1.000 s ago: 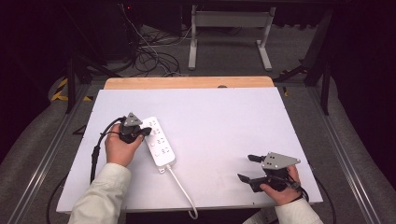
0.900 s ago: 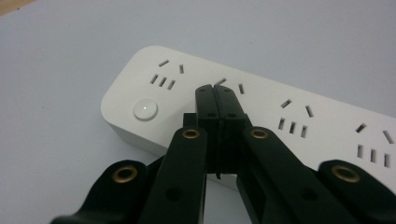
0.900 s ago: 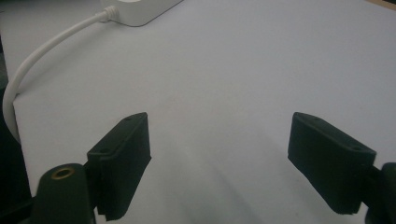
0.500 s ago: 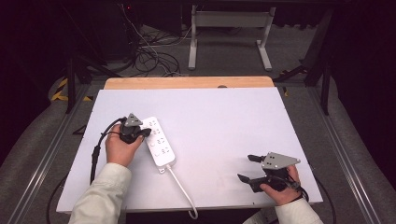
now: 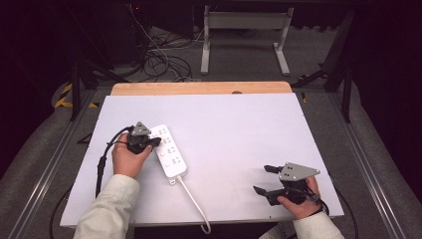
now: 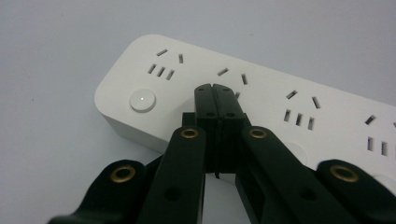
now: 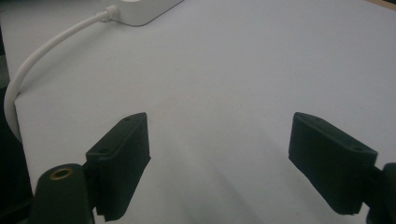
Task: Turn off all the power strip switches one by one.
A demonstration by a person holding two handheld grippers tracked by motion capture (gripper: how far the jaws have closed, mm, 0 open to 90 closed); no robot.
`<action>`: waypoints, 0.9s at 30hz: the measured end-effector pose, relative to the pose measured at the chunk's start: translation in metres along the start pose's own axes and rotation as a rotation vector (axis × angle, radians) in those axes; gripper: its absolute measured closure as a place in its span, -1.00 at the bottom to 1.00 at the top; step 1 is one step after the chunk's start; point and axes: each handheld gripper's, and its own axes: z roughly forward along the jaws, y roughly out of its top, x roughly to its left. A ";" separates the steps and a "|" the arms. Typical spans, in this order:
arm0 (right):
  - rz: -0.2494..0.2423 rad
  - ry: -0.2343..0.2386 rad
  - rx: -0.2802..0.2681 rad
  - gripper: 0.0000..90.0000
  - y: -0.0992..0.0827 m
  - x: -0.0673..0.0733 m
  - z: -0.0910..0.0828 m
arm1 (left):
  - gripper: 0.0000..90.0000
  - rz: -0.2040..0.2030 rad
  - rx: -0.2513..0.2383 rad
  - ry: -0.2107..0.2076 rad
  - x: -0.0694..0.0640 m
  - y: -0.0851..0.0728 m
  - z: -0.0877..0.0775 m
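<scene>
While closed left hand-held gripper tips rest over power strip, right hand-held gripper open, well apart

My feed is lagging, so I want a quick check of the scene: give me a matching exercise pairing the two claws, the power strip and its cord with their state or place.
Things:
1. left claw
2. right claw
3. power strip
4. white cord

States or places:
A. jaws wide apart over bare table
B. runs to the table's near edge
C. jaws shut, tips over the sockets
D. lies flat left of the table's middle

Pairs: 1-C, 2-A, 3-D, 4-B
</scene>
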 end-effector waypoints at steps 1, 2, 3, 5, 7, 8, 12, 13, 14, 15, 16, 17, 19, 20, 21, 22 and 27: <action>-0.001 0.000 0.000 -0.53 0.000 0.000 0.000 | 1.00 0.001 0.000 0.002 0.000 0.000 0.000; -0.001 0.000 0.000 -0.53 0.000 0.000 0.000 | 1.00 0.011 -0.001 0.014 0.001 0.000 0.000; -0.002 0.000 0.000 -0.53 0.000 0.000 0.000 | 1.00 0.014 0.002 0.014 0.000 0.000 -0.001; -0.003 0.000 0.000 -0.53 0.000 0.000 0.000 | 1.00 0.011 0.004 0.016 0.000 0.000 -0.001; -0.002 0.000 0.000 -0.53 0.000 0.000 0.000 | 1.00 0.002 0.005 0.011 0.000 0.000 -0.001; -0.003 0.000 0.000 -0.53 0.000 0.000 0.000 | 1.00 0.003 0.006 0.016 0.000 0.000 -0.001; -0.003 0.000 0.000 -0.53 0.000 0.000 0.000 | 1.00 0.001 0.008 0.009 -0.002 0.001 0.000; -0.004 0.001 0.000 -0.53 0.000 0.000 0.000 | 1.00 0.000 0.009 0.008 -0.002 0.000 0.000; -0.005 0.001 0.001 -0.53 0.000 0.001 0.000 | 1.00 0.000 0.010 0.005 -0.002 0.000 0.000; -0.006 0.001 0.002 -0.53 0.000 0.001 0.000 | 1.00 -0.006 0.013 -0.002 -0.002 0.000 -0.001; -0.005 0.002 0.001 -0.53 0.000 0.001 0.000 | 1.00 -0.005 0.011 -0.002 -0.001 0.000 -0.001; -0.005 0.002 0.001 -0.53 0.000 0.001 0.000 | 1.00 -0.007 0.011 -0.004 -0.001 0.000 -0.001; -0.006 0.001 0.002 -0.53 0.000 0.001 0.000 | 1.00 -0.007 0.011 0.000 -0.001 0.000 -0.001; -0.006 0.001 0.001 -0.53 0.000 0.001 0.000 | 1.00 -0.003 0.013 0.007 -0.001 0.001 -0.001; -0.006 0.001 0.001 -0.53 0.000 0.001 0.000 | 1.00 -0.005 0.013 0.004 -0.001 0.001 -0.001; -0.006 0.002 0.001 -0.53 0.000 0.001 0.000 | 1.00 -0.009 0.014 0.004 0.000 0.000 -0.001; -0.007 0.003 0.004 -0.53 0.000 0.001 0.000 | 1.00 -0.030 0.017 -0.009 0.000 0.001 0.000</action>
